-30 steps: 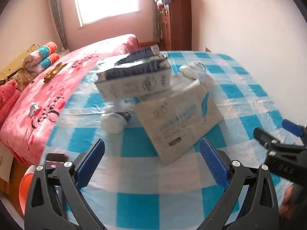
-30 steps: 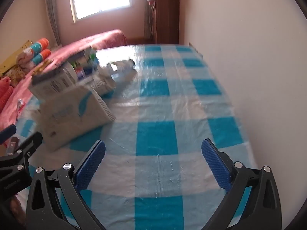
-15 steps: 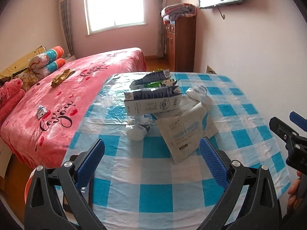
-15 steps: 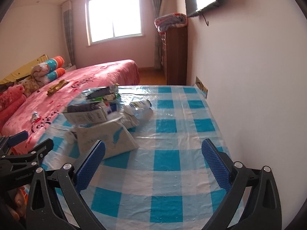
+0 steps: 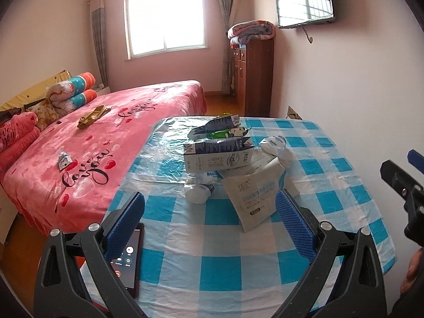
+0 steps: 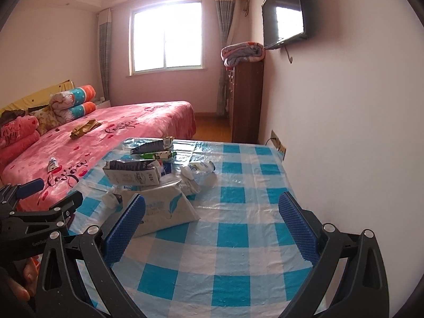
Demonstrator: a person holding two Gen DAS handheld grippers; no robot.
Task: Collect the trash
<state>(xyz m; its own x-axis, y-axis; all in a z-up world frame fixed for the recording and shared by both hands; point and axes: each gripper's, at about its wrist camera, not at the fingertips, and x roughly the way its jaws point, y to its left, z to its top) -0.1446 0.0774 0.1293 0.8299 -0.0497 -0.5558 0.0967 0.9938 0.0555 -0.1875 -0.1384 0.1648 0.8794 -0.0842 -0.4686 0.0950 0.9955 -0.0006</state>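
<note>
Facing one pile of trash (image 5: 228,164) on the checked table (image 5: 220,267), both tools hang released and empty. Left gripper (image 5: 210,224): one phone (image 5: 129,259) lies beside its left finger; ahead lie one milk carton (image 5: 218,156), one white pouch (image 5: 255,198), one tube (image 5: 198,192). Right gripper (image 6: 210,224): the pile lies ahead-left.

Your left black two-finger gripper with blue ribbed pads (image 5: 210,224) is held with its jaws spread wide, nothing between the pads (image 5: 127,225). Your right black two-finger gripper with blue ribbed pads (image 6: 212,224) is spread equally wide, likewise empty. Both point forward, side by side and apart. Fingers of your left hand (image 6: 23,278) wrap the left gripper's handle, seen beside the right gripper's left finger.
</note>
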